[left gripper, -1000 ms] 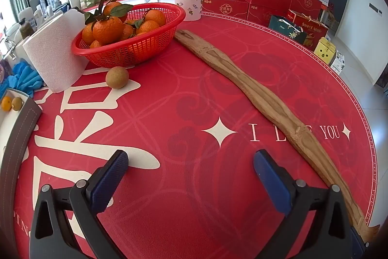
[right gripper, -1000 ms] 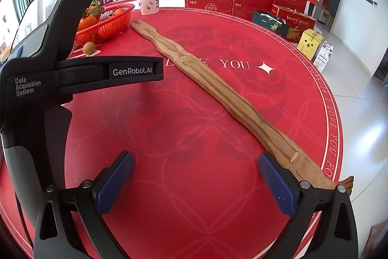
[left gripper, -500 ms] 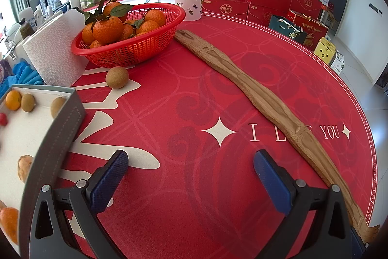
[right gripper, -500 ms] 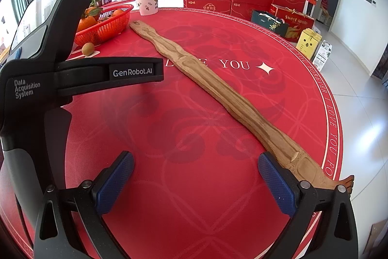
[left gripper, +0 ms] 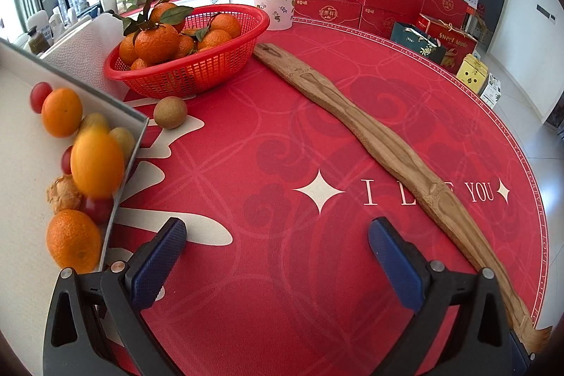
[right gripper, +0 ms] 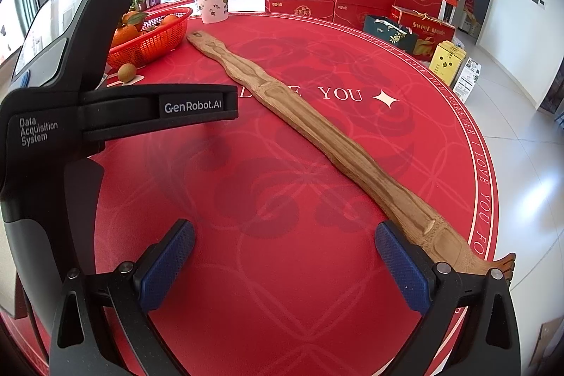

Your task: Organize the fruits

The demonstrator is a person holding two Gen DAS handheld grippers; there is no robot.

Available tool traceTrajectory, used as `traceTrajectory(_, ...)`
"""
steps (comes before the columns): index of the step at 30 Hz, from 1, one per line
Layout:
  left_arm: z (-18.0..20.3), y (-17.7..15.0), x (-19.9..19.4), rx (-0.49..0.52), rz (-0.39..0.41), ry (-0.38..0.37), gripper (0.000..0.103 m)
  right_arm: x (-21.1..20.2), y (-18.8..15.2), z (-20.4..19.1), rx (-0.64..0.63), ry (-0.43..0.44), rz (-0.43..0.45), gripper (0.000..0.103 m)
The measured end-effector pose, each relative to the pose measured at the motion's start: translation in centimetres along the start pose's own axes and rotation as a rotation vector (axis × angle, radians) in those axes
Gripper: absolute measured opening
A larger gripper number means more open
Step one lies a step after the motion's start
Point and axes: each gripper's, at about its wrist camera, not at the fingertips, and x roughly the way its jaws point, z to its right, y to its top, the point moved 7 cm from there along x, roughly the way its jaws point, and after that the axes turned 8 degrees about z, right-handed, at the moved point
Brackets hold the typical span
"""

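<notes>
Fruit is in three places: a tilted white tray (left gripper: 21,164) at the left edge of the left wrist view with loose oranges (left gripper: 61,111), small red ones (left gripper: 39,92) and a knobbly brown piece (left gripper: 65,196) piled against its lower rim; a red basket (left gripper: 197,76) heaped with leafy oranges; and a lone brown kiwi (left gripper: 170,112) on the tabletop (left gripper: 282,147) just in front of the basket.

Left gripper (left gripper: 276,256) jaws wide open, nothing between them, hovering over bare red cloth. Right gripper (right gripper: 283,265) same: open, empty, beside the long wooden stick (right gripper: 317,136).

One orange (left gripper: 97,161) in the tray is motion-blurred, so the pile looks unsettled. My read: nothing is picked yet.

How I'd do it:
- wait for the tray fruit to settle before reaching in
- left side takes it, it's nearer; right stays off the stick
- kiwi first: isolated, no neighbours to knock
- centre the jaws on the widest part, close gently, round skins slip
- approach from above, avoid nudging it toward the basket
- red ones are small, likely soft: minimal squeeze

Can't tell what holds the tray.
</notes>
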Motion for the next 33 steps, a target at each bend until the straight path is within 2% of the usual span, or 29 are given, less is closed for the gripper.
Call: traceTrajectory(33, -0.48, 0.26, 0.06, 0.000, 0.000, -0.001, 0.103, -0.10, 0.07, -0.18, -0.002, 0.001, 0.004, 0.103)
